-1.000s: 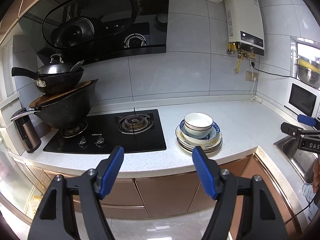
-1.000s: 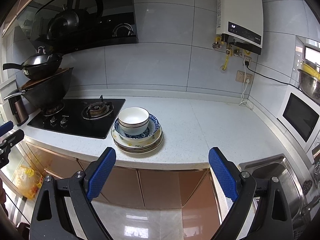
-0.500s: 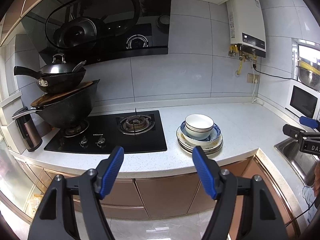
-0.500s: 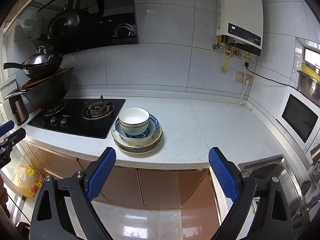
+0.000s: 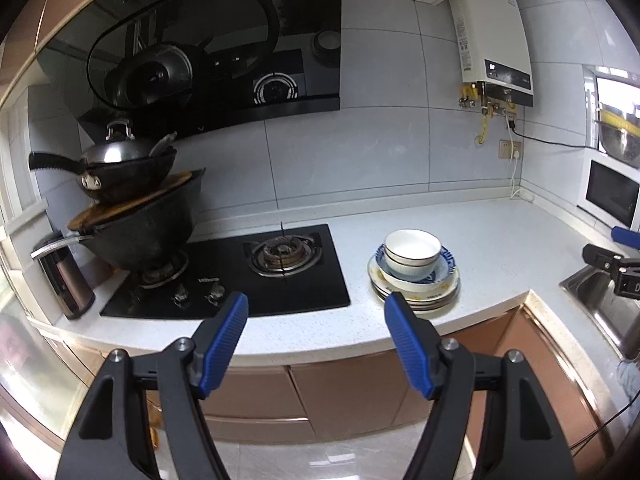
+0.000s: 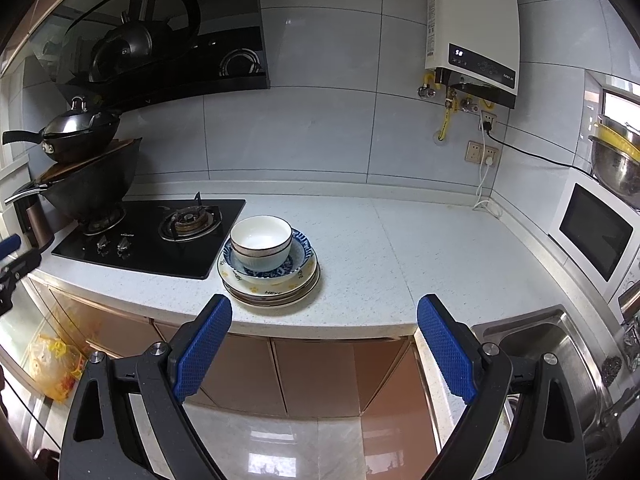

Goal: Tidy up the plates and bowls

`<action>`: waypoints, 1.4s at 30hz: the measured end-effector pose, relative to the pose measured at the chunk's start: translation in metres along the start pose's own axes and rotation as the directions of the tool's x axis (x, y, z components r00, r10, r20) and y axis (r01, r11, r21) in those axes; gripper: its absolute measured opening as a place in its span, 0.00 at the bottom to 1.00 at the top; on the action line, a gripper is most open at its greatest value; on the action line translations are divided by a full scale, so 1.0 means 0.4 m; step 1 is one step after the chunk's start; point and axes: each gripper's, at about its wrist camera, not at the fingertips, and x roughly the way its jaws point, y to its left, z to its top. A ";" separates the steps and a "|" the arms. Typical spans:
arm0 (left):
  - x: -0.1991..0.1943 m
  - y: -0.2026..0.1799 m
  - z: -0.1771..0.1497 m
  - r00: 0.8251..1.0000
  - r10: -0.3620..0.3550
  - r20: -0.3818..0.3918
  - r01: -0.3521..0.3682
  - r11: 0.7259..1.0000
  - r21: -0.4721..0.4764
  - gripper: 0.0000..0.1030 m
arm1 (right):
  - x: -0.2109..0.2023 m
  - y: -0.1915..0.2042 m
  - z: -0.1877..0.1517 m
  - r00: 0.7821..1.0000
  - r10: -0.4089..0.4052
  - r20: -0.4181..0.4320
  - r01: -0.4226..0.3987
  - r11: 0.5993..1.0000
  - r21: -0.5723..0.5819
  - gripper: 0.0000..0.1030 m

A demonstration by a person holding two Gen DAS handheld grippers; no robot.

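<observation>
Barely any change from a second ago: left gripper [image 5: 316, 316] and right gripper [image 6: 324, 320] both wide and empty, hovering short of the counter [image 6: 400, 248], white bowl [image 6: 261, 240] untouched atop plates [image 6: 269, 284] beside the hob [image 6: 152, 236], so sorting apparently not begun.

Left gripper [image 5: 316, 312]: blue pads spread wide, nothing between them, held off the counter's front edge.
White bowl [image 5: 412, 251]: beyond the right pad, nested in a blue-patterned bowl [image 5: 442, 270] atop stacked plates [image 5: 416, 296].
Gas hob [image 5: 240, 276]: ahead, beyond the left pad.
Stacked woks [image 5: 136, 216]: far left on the hob.
Right gripper [image 5: 612, 258]: at right edge, state unreadable.
</observation>
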 end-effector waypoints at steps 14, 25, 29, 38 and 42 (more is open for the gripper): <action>-0.078 0.102 -0.056 0.990 0.134 -0.053 -0.135 0.991 -0.004 0.68 | -0.095 -0.103 -0.030 0.994 -0.106 -0.030 0.106 0.994 0.012 0.89; -0.089 0.069 -0.042 0.997 0.059 -0.059 -0.062 0.996 -0.059 0.68 | -0.093 -0.092 -0.035 0.998 -0.058 -0.036 0.059 0.997 0.049 0.89; -0.084 0.069 -0.048 0.996 0.059 -0.066 -0.063 0.996 -0.060 0.68 | -0.093 -0.088 -0.041 0.997 -0.061 -0.038 0.063 0.997 0.050 0.89; -0.074 0.068 -0.049 0.996 0.055 -0.076 -0.060 0.996 -0.063 0.68 | -0.092 -0.097 -0.054 0.997 -0.067 -0.048 0.070 0.995 0.069 0.89; -0.066 0.069 -0.051 0.995 0.050 -0.084 -0.055 0.997 -0.061 0.68 | -0.090 -0.100 -0.058 0.997 -0.065 -0.048 0.068 0.995 0.075 0.89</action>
